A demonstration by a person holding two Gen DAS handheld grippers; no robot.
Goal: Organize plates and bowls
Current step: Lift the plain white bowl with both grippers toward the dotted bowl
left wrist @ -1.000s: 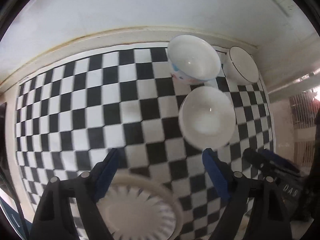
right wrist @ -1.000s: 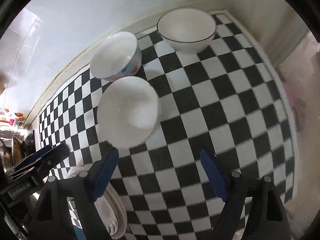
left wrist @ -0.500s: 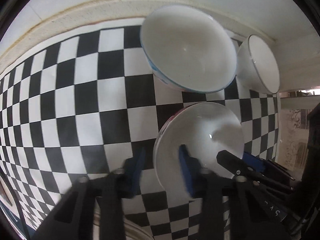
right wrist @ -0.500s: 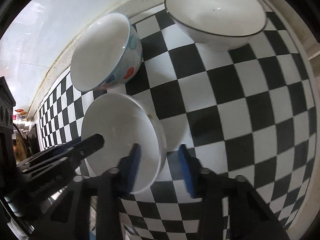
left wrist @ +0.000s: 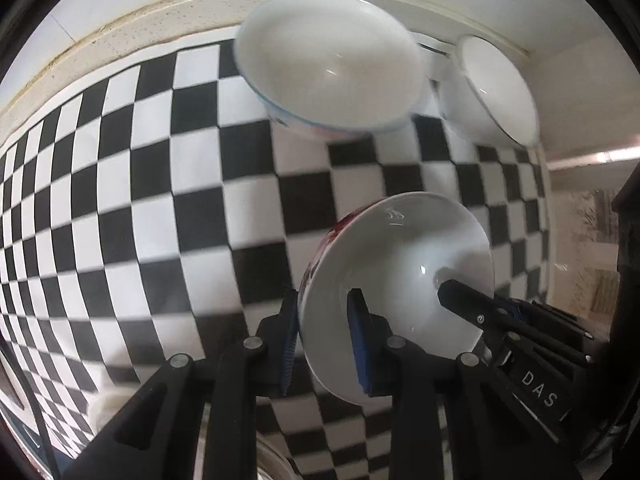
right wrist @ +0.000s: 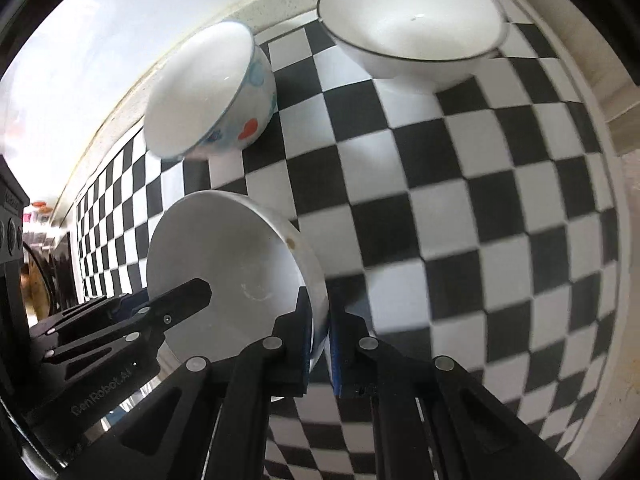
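A plain white bowl (left wrist: 400,272) with red marks on its outside sits low over the checked cloth (left wrist: 120,200). My left gripper (left wrist: 322,304) is shut on its left rim, one blue pad inside and one outside. My right gripper (right wrist: 320,304) is shut on the opposite rim of the same bowl (right wrist: 228,256). Each view shows the other gripper reaching into the bowl: the right gripper (left wrist: 480,304) and the left gripper (right wrist: 160,300). I cannot tell whether the bowl rests on the cloth or hangs just above it.
Behind stands a bowl with coloured spots (left wrist: 332,68) (right wrist: 200,92), and a larger black-rimmed white bowl (left wrist: 496,92) (right wrist: 412,24) in the back corner by the wall. A fluted white plate edge (left wrist: 104,404) shows at the lower left. Checked cloth (right wrist: 480,200) extends right.
Both grippers were wide open above the table. They came down on the white bowl from either side and closed on its opposite rims.
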